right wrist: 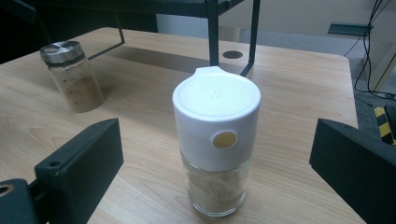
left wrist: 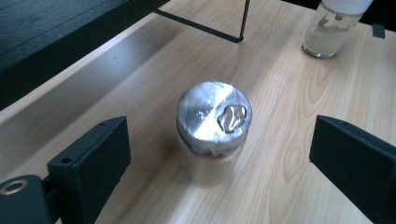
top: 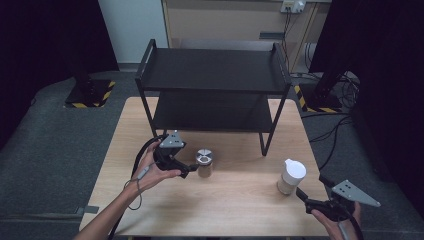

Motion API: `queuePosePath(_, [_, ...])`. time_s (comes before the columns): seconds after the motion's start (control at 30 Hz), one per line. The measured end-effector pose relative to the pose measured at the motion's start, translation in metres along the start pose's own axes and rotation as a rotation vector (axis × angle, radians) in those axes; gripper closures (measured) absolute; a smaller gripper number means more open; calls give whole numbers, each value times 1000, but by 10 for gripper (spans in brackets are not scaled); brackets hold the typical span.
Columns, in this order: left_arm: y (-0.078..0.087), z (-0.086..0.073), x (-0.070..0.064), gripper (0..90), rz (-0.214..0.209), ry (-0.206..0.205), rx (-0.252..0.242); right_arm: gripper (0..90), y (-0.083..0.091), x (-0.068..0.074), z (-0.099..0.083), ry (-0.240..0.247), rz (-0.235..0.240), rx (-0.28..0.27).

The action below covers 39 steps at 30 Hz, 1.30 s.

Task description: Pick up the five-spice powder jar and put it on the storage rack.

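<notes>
Left gripper (top: 192, 170), jaws apart, flanks the shaker (top: 204, 162); right gripper (top: 300, 196), jaws apart, has the jar (top: 291, 176) at 11 o'clock, its base cut off in the left gripper view.

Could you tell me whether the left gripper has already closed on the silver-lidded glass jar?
No, the left gripper is open, its black jaws standing apart on either side of the silver-lidded glass jar without touching it.
</notes>
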<state>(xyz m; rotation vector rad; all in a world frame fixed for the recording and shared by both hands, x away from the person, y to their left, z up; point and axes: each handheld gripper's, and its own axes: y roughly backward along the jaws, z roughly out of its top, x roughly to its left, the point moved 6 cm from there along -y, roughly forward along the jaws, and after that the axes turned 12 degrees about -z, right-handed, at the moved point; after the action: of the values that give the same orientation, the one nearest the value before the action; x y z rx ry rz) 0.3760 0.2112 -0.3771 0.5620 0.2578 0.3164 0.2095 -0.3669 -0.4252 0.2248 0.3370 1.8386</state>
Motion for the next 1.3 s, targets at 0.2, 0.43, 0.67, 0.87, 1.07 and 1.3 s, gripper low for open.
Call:
queuePosePath(0.2, [-16, 0, 9, 58, -20, 15, -8, 32, 1, 0, -1, -3, -8, -5])
queuePosePath(0.43, [-37, 1, 13, 68, -23, 22, 15, 33, 0, -1, -1, -6, -7, -7])
queuePosePath(0.67, [-52, -2, 20, 108, -35, 28, 16, 33, 1, -1, -1, -7, -6, -12])
queuePosePath(0.87, [-60, -3, 19, 168, -45, 0, 31, 33, 1, -1, -1, -8, -7, -12])
queuePosePath(1.07, [-64, -5, 16, 284, -19, -43, 26, 33, 2, -1, -1, -5, -6, -17])
queuePosePath(1.3, [-63, -5, 16, 342, -28, -56, 26, 34, 2, -1, -1, -3, -6, -18])
